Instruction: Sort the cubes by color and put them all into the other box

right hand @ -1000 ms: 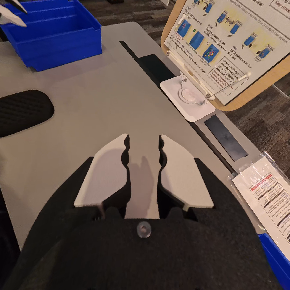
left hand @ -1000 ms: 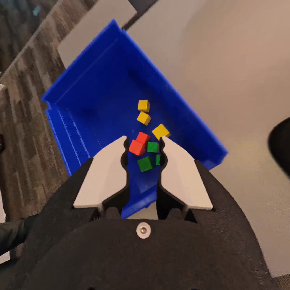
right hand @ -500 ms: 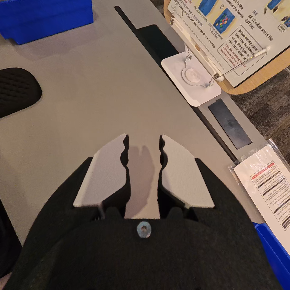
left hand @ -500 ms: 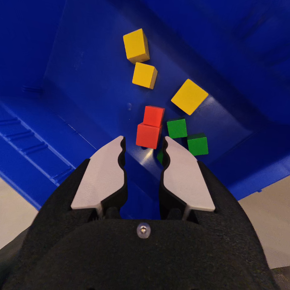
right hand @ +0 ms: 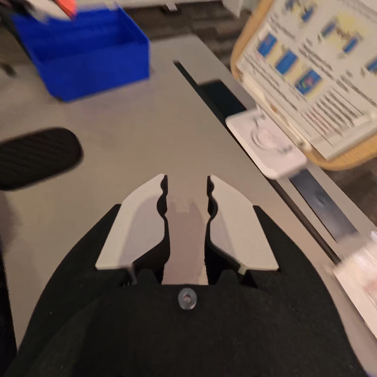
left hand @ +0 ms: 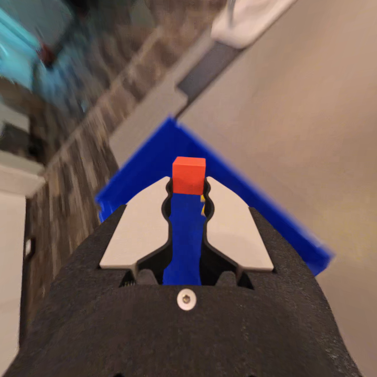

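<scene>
My left gripper [left hand: 188, 180] is shut on a red cube [left hand: 188, 175], held at the fingertips above the blue box [left hand: 240, 187]. A sliver of a yellow cube [left hand: 202, 199] shows past the right finger; the box's other cubes are hidden. In the right wrist view the same blue box [right hand: 87, 59] stands at the far left of the grey table [right hand: 142, 132], with the left gripper and its red cube [right hand: 68, 6] blurred above it. My right gripper [right hand: 187, 177] is open and empty, low over the table.
A black padded rest [right hand: 36, 157] lies at the left of the table. An instruction sheet on a wooden board with a white stand [right hand: 265, 142] is at the right. A bagged paper [right hand: 359, 285] lies at the right edge. Carpet floor [left hand: 67, 163] lies beyond the table edge.
My left gripper went down into the blue box, closed on a red cube and lifted it out. My right gripper stayed open and shifted slightly over the table.
</scene>
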Available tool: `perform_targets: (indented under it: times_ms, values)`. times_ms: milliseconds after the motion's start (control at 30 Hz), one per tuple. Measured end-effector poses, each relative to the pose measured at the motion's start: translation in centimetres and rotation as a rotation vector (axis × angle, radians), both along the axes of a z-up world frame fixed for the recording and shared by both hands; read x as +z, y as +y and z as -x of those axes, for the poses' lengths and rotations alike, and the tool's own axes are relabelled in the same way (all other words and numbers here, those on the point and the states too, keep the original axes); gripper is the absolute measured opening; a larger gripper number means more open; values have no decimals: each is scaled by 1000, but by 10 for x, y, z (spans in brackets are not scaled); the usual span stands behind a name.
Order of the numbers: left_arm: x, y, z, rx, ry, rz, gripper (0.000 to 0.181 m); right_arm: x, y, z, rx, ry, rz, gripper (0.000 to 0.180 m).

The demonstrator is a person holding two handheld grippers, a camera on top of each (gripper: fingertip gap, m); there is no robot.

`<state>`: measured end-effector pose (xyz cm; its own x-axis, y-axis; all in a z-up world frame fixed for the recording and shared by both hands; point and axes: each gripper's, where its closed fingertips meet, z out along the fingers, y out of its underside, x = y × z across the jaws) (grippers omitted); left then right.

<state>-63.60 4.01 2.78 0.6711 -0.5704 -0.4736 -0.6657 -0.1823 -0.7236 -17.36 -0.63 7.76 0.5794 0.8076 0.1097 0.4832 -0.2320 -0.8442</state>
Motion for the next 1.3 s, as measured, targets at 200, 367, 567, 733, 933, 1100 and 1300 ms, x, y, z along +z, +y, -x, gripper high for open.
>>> perform_targets:
  times_ms: [200,367,567,733,933,1100,1300]
  values:
    - [63,-61,-187,-438,-233,-259,28,13,-40,110,385,363,143,36]
    - [74,-95,-286,-683,-292,-328,28,22,-51,133,465,591,291,49]
    - [84,-112,-332,-813,-285,-334,28,30,-62,133,536,730,465,58]
    - [84,-116,-346,-858,-268,-326,28,38,-79,136,648,799,582,35]
    - [83,-116,-347,-828,-313,-354,32,39,-77,130,671,822,643,28]
    - [86,-118,-338,-777,-388,-368,34,76,-81,79,637,775,480,28]
    - [60,-102,-311,-649,-344,-325,33,95,-18,-136,-141,407,75,28]
